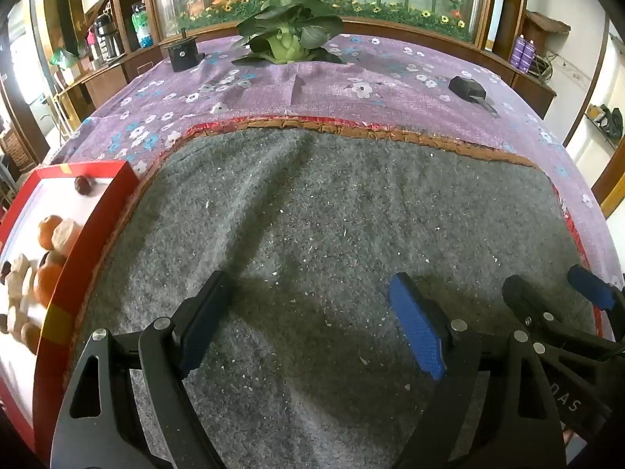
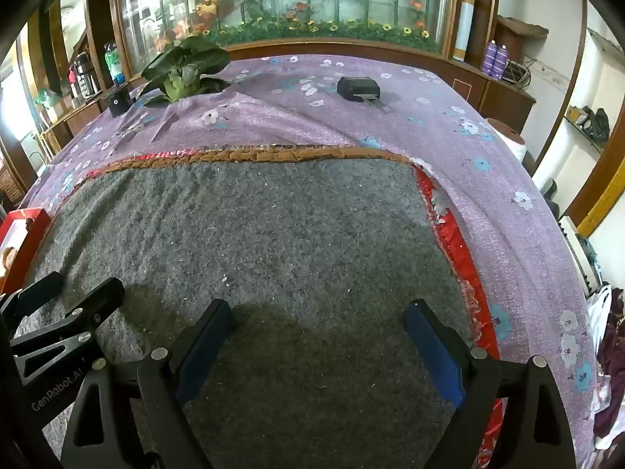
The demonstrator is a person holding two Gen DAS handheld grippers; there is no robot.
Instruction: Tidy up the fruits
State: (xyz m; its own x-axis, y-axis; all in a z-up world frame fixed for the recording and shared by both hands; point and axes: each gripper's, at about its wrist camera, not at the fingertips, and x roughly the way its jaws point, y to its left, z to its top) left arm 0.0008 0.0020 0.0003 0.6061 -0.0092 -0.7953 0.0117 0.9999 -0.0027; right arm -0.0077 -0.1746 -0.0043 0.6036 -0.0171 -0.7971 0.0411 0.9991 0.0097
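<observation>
Our left hand-held gripper (image 1: 308, 305) and right hand-held gripper (image 2: 318, 336) hang wide open and empty over the grey mat (image 1: 332, 215). The fruits (image 1: 49, 258) already lie in the red box (image 1: 97, 242) at left; none remains outside, so we judge it nearly done.

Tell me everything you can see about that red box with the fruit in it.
The red box is a shallow open tray, cardboard by the look, with red walls and a white floor. It lies flat at the left edge of the grey felt mat. Inside lie orange fruits, pale lumpy pieces and a dark wrinkled fruit apart at the far end. Neither gripper touches it.
</observation>
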